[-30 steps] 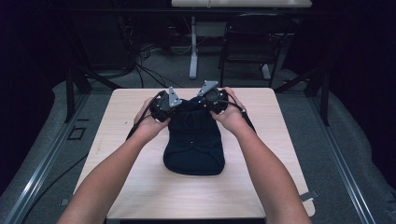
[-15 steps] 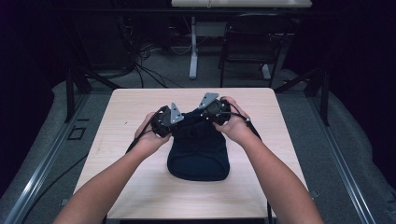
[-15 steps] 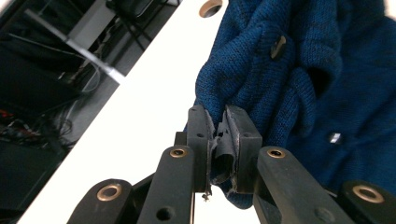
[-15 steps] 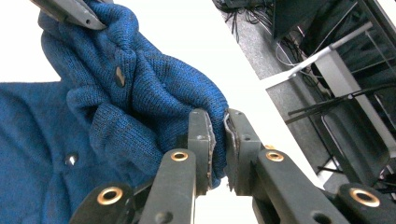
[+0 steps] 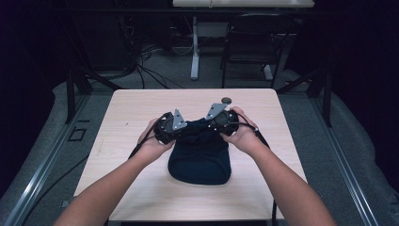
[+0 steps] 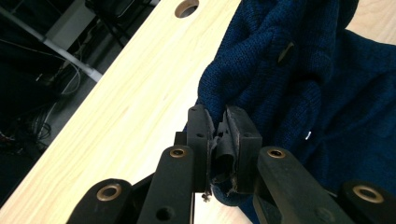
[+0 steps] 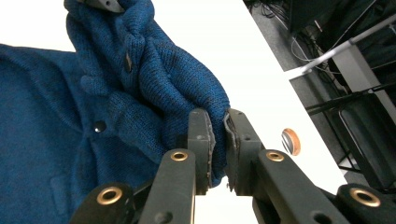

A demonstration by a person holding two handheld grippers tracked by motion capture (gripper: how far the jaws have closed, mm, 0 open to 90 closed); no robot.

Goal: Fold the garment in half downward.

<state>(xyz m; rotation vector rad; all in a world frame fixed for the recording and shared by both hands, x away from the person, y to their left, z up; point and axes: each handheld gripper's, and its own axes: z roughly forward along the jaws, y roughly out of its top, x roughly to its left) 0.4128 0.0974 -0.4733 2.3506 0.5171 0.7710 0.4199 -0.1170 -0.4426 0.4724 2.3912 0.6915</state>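
Note:
A dark blue knitted cardigan with buttons [image 5: 200,157] lies folded in the middle of the wooden table [image 5: 141,108]. My left gripper [image 5: 181,133] is shut on the garment's far left edge; its jaws pinch a fold of the blue knit [image 6: 261,70] just above the tabletop. My right gripper [image 5: 211,129] is shut on the far right edge, with bunched blue knit [image 7: 154,70] between its jaws. Both held edges are lifted and drawn toward me over the rest of the cardigan.
A round cable hole [image 5: 226,100] sits near the table's far edge, also seen as a hole [image 6: 187,6] and as a copper-rimmed hole [image 7: 291,141]. Behind the table stand a desk leg [image 5: 194,47], a chair [image 5: 249,42] and floor cables. Bare wood lies left and right of the garment.
Both grippers have moved toward me from the far part of the table, pulling the cardigan's far edge back over itself. The garment looks shorter and sits nearer the front edge.

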